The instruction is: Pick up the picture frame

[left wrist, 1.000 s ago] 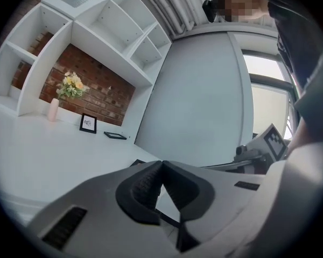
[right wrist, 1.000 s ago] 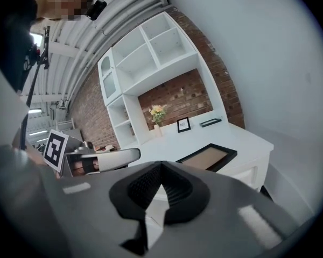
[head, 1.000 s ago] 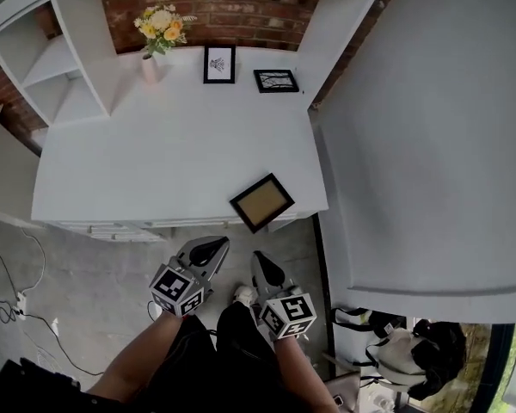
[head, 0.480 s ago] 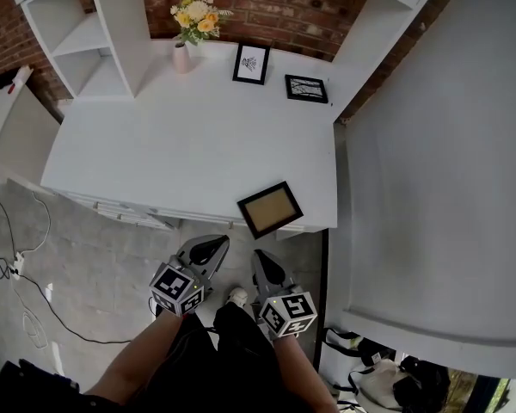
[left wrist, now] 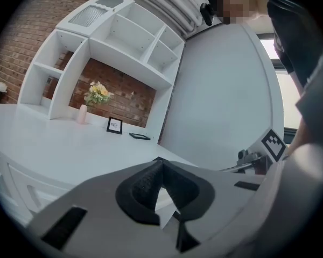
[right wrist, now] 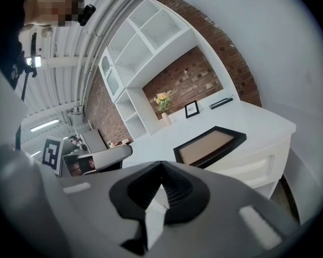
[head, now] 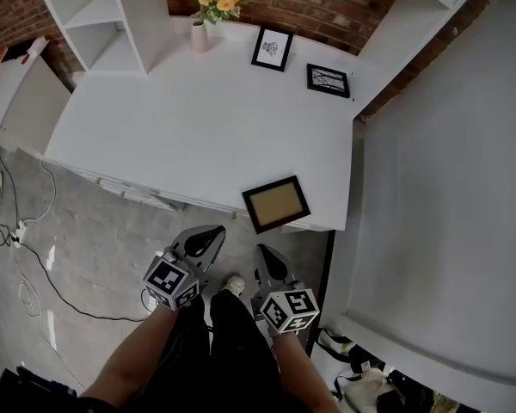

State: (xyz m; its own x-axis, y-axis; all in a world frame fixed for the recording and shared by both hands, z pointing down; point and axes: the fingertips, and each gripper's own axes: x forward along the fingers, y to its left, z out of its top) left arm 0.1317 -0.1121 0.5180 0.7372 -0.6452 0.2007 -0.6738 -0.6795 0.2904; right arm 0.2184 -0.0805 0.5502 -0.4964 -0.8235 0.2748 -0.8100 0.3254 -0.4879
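The left forearm and the right forearm are stretched forward and held low, side by side, over the floor in front of the desk. The left gripper and the right gripper are pointed toward the desk's front edge and tipped slightly downward. The jaws of the left gripper are seen pressed together at the tips, with nothing between them. The jaws of the right gripper are likewise brought fully together, and nothing is held or touched by them.

The picture frame is laid flat on the desk, brown backing upward, close to the front edge near the right corner, just beyond the right gripper and apart from it. At the back of the desk a vase of flowers, a small upright picture and a small flat picture are set against the brick wall.
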